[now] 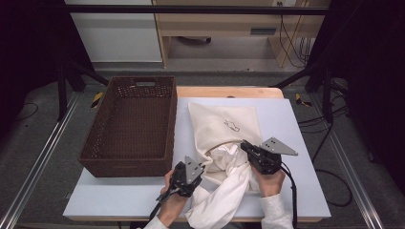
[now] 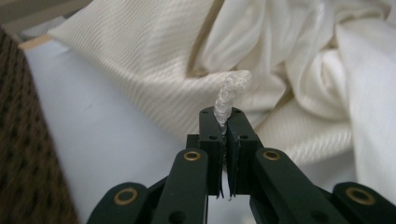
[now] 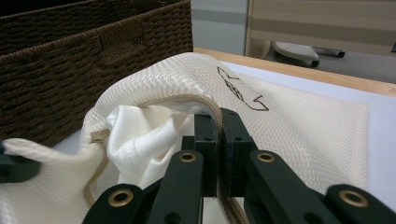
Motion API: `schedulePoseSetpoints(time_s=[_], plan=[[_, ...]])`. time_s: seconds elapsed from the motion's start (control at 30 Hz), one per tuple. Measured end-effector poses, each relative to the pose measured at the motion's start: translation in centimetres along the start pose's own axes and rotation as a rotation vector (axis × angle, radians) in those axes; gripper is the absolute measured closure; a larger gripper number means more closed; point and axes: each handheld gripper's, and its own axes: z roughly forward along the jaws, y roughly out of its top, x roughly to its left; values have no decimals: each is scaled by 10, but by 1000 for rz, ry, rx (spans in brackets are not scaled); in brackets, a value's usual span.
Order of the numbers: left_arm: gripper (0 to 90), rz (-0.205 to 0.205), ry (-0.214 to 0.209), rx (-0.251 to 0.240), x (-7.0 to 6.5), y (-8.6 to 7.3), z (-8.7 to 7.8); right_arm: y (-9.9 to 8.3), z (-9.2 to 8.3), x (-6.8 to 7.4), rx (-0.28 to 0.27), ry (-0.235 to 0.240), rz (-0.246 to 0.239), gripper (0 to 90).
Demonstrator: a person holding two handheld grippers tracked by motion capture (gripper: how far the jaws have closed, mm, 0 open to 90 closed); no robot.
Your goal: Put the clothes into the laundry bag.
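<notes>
A cream fabric bag (image 1: 224, 126) with a small brown drawing lies on the pale mat, its mouth toward me. A white garment (image 1: 224, 191) spills out of the mouth and over the table's front edge. At the mouth's left side, my left gripper (image 1: 201, 168) is shut on a white braided cord (image 2: 231, 91) that sticks up between its tips (image 2: 223, 123). At the mouth's right side, my right gripper (image 1: 244, 144) is shut on the bag's hemmed rim (image 3: 187, 100), lifting it over the garment (image 3: 140, 135).
A dark brown woven basket (image 1: 133, 124) stands left of the bag, close to my left gripper. The pale mat (image 1: 296, 124) has bare room to the right of the bag and in front of the basket. Beyond the table's far edge stands wooden furniture.
</notes>
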Motion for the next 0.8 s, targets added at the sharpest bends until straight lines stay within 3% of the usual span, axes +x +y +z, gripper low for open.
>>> schedulePoseSetpoints(time_s=[0.1, 0.23, 0.3, 0.37, 0.43, 0.5, 0.57, 0.67, 0.8], plan=[[846, -36, -8, 12, 8, -20, -8, 0, 0, 2, 2, 4, -3, 871], [821, -56, -18, 41, 7, -36, -4, 0, 1, 3, 12, 12, -3, 871], [716, -45, 9, 45, 5, -35, -6, 0, 1, 4, 16, 13, -4, 871], [582, -59, -12, 6, 5, -30, -14, 0, 1, 5, 17, 11, -7, 871], [465, -42, -12, -32, 1, -22, -24, 0, 1, 4, 17, 13, -10, 870], [407, -27, -26, -68, -9, -13, -31, 0, 1, 4, 17, 14, -9, 870], [374, 15, -44, -81, -19, -8, -32, 0, 1, 4, 16, 16, -7, 870], [337, 60, -105, -74, -35, -5, -25, 0, 0, 4, 17, 13, -8, 870], [319, 80, -197, -53, -48, -10, -5, 0, 0, 5, 20, 15, -7, 870]])
